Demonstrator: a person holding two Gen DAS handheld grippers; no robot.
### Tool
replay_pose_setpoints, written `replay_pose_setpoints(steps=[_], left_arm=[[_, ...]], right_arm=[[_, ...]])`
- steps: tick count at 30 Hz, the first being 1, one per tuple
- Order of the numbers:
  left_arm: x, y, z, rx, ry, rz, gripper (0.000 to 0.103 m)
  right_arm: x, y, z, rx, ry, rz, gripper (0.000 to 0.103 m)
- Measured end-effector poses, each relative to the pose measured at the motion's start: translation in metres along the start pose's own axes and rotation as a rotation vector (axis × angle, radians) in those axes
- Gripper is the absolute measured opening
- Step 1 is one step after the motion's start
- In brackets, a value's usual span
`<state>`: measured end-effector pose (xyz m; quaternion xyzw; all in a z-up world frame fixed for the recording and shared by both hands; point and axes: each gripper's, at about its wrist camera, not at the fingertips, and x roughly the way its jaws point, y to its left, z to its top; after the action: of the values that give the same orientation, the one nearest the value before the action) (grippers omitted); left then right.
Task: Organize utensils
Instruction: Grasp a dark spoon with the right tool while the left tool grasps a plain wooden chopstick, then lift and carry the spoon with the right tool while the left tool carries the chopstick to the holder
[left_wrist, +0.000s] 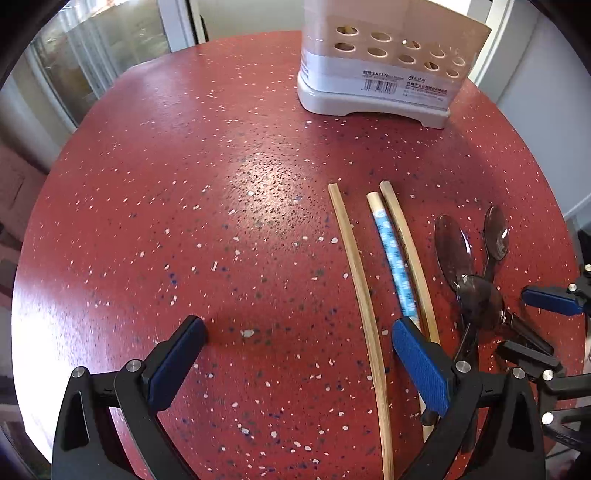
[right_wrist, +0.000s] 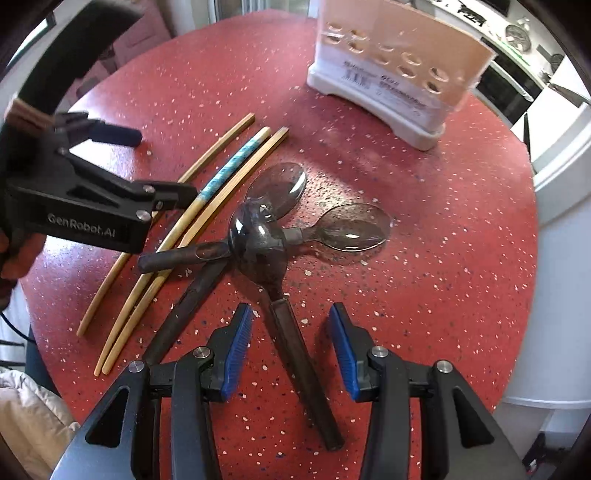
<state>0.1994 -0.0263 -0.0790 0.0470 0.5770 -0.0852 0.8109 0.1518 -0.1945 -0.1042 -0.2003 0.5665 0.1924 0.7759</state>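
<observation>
Three chopsticks lie side by side on the red table: a plain one (left_wrist: 356, 273), one with a blue band (left_wrist: 395, 258) and another plain one (left_wrist: 410, 251). They also show in the right wrist view (right_wrist: 225, 173). Three dark spoons (right_wrist: 266, 236) lie crossed beside them. A white utensil holder (left_wrist: 373, 74) with holes stands at the far side, also in the right wrist view (right_wrist: 391, 70). My left gripper (left_wrist: 299, 343) is open above the plain chopstick. My right gripper (right_wrist: 291, 336) is open, straddling a spoon handle (right_wrist: 299, 365).
The round red speckled table (left_wrist: 184, 221) ends close in front and to the right. The left gripper's body (right_wrist: 85, 206) hangs over the chopsticks in the right wrist view. A white appliance (right_wrist: 554, 258) stands right of the table.
</observation>
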Motion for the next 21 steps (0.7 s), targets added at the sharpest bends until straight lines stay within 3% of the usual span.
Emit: replay_pose_setpoints(steps=[2, 5, 9, 13, 16, 21], left_arm=[[-0.001, -0.001, 0.003, 0.026, 0.008, -0.014, 0.103], [-0.006, -0.01, 0.009, 0.089, 0.013, -0.035, 0.098], [-0.008, -0.021, 0.019, 0.151, 0.042, -0.055, 0.077], [-0.009, -0.032, 0.028, 0.19, 0.064, -0.065, 0.043], [-0.009, -0.038, 0.03, 0.191, 0.058, -0.072, 0.035], [-0.018, -0.031, 0.009, 0.112, -0.036, -0.084, 0.035]], right_arm=[[0.001, 0.0, 0.004, 0.006, 0.013, 0.03, 0.03], [0.002, 0.001, 0.008, 0.009, 0.032, 0.05, 0.019], [0.002, 0.001, 0.011, 0.013, 0.043, 0.053, 0.013], [-0.001, -0.001, 0.005, 0.023, 0.032, 0.043, 0.012], [-0.009, -0.011, -0.001, 0.062, -0.004, 0.052, 0.012], [-0.029, -0.029, -0.012, 0.148, -0.098, 0.096, 0.013]])
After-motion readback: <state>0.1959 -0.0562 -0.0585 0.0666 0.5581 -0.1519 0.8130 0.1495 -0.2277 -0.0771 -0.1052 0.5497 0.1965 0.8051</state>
